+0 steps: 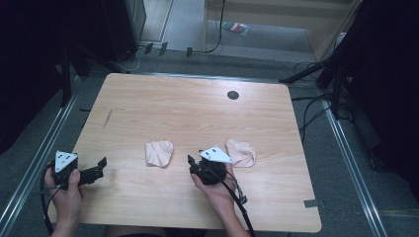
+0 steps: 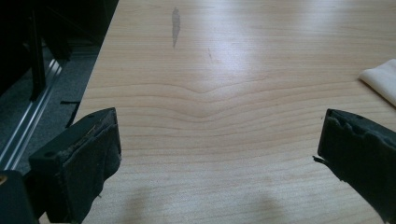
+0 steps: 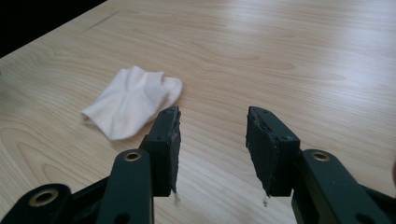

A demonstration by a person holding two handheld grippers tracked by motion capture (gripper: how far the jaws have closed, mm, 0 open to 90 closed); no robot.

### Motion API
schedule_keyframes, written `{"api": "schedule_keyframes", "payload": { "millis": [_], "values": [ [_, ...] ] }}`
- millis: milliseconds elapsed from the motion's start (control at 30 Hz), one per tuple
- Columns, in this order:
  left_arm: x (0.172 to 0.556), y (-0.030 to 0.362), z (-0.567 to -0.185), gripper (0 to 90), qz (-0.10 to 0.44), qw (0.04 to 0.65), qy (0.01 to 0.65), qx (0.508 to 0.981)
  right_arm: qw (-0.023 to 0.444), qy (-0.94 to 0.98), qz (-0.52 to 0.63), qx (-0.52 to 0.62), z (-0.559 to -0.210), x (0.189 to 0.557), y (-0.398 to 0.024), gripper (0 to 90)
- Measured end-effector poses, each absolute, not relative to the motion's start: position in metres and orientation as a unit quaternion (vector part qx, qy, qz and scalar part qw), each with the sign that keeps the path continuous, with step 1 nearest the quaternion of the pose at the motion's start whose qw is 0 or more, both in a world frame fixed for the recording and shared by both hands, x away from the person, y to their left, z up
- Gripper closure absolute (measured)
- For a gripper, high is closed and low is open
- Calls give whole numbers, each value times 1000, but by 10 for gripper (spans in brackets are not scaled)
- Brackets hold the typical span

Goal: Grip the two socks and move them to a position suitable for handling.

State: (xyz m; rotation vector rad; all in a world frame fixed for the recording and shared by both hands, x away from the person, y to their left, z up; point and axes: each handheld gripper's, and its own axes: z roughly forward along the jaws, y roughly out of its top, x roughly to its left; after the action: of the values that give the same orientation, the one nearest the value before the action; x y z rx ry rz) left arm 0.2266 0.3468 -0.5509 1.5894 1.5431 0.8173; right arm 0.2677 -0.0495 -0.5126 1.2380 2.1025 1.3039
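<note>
Two pale pink cloths lie crumpled on the wooden table (image 1: 197, 113): a left cloth (image 1: 159, 153) and a right cloth (image 1: 241, 152). My right gripper (image 1: 191, 165) sits between them and points toward the left cloth. In the right gripper view its jaws (image 3: 213, 114) stand partly open with bare wood between them, and the left cloth (image 3: 133, 100) lies just beyond the left jaw tip. My left gripper (image 1: 100, 169) rests near the table's left front edge. Its jaws (image 2: 220, 123) are wide open over bare wood, and a corner of the left cloth (image 2: 380, 79) peeks in at the right.
A dark round grommet (image 1: 232, 95) sits near the table's far edge and a dark streak (image 1: 107, 118) marks the left side. A strip of tape (image 1: 310, 203) lies at the front right corner. Metal rails and cables run along the floor on both sides.
</note>
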Motion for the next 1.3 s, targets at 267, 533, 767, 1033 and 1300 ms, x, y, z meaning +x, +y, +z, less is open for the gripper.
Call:
{"api": "schedule_keyframes", "payload": {
  "millis": [267, 533, 767, 1033, 1300],
  "values": [
    [227, 347, -551, 0, 319, 380, 605, 622, 169, 765, 456, 423, -517, 282, -11, 543],
    [228, 346, -551, 0, 320, 375, 605, 624, 177, 787, 433, 402, -526, 299, 24, 522],
    [228, 346, -551, 0, 319, 376, 605, 625, 165, 795, 426, 399, -530, 313, 45, 432],
    [228, 346, -551, 0, 317, 379, 605, 625, 164, 815, 387, 398, -545, 319, 56, 477],
    [227, 346, -551, 0, 320, 378, 604, 624, 157, 833, 379, 372, -547, 315, 58, 819]
  ]
}}
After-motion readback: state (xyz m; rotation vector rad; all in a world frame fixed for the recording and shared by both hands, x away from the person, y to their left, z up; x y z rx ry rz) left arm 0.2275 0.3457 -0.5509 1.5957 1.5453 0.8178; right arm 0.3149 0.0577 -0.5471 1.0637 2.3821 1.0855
